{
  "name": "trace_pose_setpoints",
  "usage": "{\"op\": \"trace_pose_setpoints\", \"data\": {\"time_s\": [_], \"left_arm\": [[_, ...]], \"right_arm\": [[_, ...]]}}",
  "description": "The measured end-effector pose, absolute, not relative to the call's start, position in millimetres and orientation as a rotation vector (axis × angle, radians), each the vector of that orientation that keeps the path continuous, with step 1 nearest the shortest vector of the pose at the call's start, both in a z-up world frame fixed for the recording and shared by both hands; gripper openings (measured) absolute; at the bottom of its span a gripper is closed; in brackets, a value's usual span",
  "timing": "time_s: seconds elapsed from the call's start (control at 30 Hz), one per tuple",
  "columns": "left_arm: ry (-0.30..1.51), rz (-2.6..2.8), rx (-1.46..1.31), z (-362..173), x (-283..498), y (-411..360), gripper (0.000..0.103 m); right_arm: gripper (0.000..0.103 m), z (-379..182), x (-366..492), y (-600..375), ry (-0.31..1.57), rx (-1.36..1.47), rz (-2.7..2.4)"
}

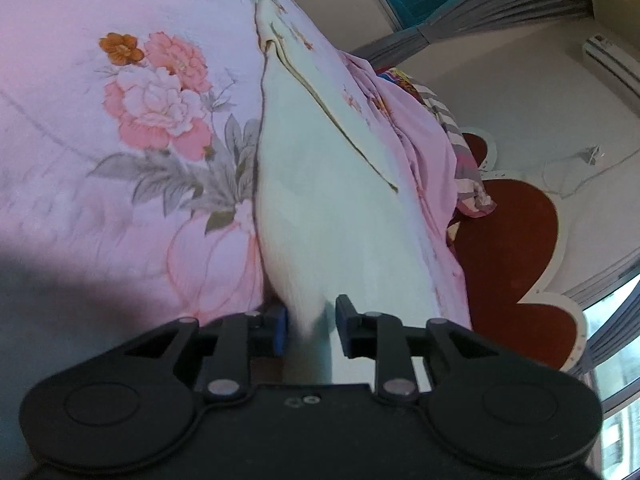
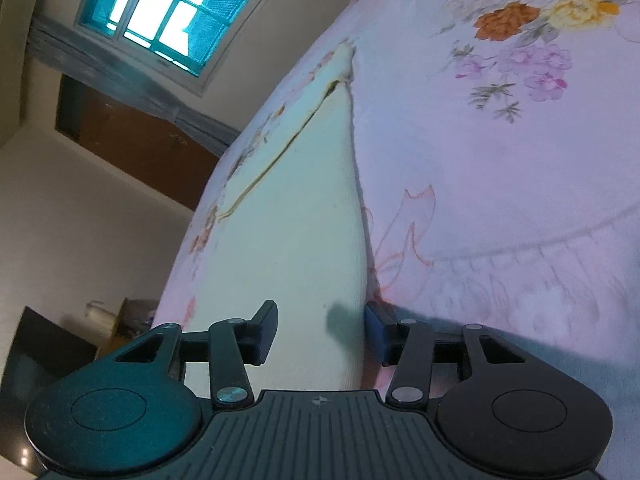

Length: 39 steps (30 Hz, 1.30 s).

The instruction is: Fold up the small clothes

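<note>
We saw a white garment lying flat on a pink floral bedspread, long and narrow from both wrist views, with a thin yellowish trim line running along one side of it. The left gripper sat low at the near end of the cloth; a bunched corner of white fabric ran down between its fingers, touching the blue-padded finger on the left, with a gap to the other finger, so jaws partly parted and not clamped as far as we could tell; blur made contact hard to judge. In the right wrist view the right gripper was also at the near edge of the same white garment, jaws spread wider, cloth lying between them, the blue pad just beside the garment's right edge, left finger clear of it: released, not pinching. Bedspread beyond. A window and brown door showed behind, and crumpled bedding plus a red headboard in the left view.
</note>
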<state>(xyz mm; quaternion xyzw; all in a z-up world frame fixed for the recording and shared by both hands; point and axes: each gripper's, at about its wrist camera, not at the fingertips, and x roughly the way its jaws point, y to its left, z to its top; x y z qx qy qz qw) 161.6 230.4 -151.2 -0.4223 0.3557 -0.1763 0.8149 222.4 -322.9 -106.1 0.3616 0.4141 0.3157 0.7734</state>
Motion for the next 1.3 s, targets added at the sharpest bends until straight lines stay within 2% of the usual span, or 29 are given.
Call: {"op": "trace_pose_setpoints", "data": {"time_s": [0.07,0.23,0.3,0.43,0.5,0.7,0.73,0.77,0.8,0.83,0.87,1.07,1.3], "left_arm": [[0.761,-0.402,-0.929,-158,169,234,0.024],[0.786,-0.449,-0.941,-166,176,241,0.017],[0.789,-0.455,-0.932,-166,177,241,0.017],[0.795,-0.459,-0.905,-163,180,236,0.020],[0.811,-0.504,-0.895,-159,180,232,0.025],[0.838,-0.547,-0.862,-159,166,229,0.024],[0.834,-0.546,-0.853,-159,165,228,0.023],[0.833,-0.546,-0.843,-158,164,227,0.018],[0.835,-0.555,-0.823,-157,164,224,0.012],[0.846,-0.558,-0.799,-157,165,219,0.005],[0.842,-0.555,-0.789,-158,164,217,0.005],[0.609,-0.593,-0.917,-131,164,239,0.005],[0.420,-0.592,-0.942,-80,248,261,0.005]], "right_arm": [[0.048,-110,231,-324,0.903,0.797,0.707],[0.023,-123,244,-328,0.924,0.810,0.748],[0.017,-127,246,-328,0.933,0.797,0.758],[0.017,-130,250,-332,0.938,0.802,0.815],[0.017,-127,252,-332,0.953,0.781,0.846],[0.017,-126,245,-336,1.021,0.716,0.934],[0.017,-126,243,-337,1.017,0.715,0.928],[0.017,-126,242,-338,1.012,0.714,0.922],[0.013,-124,240,-338,1.005,0.705,0.926],[0.003,-121,238,-336,0.997,0.680,0.941],[0.003,-120,237,-335,0.992,0.677,0.949],[0.003,-82,247,-343,0.823,0.751,0.972],[0.003,-25,341,-323,0.673,0.810,0.967]]}}
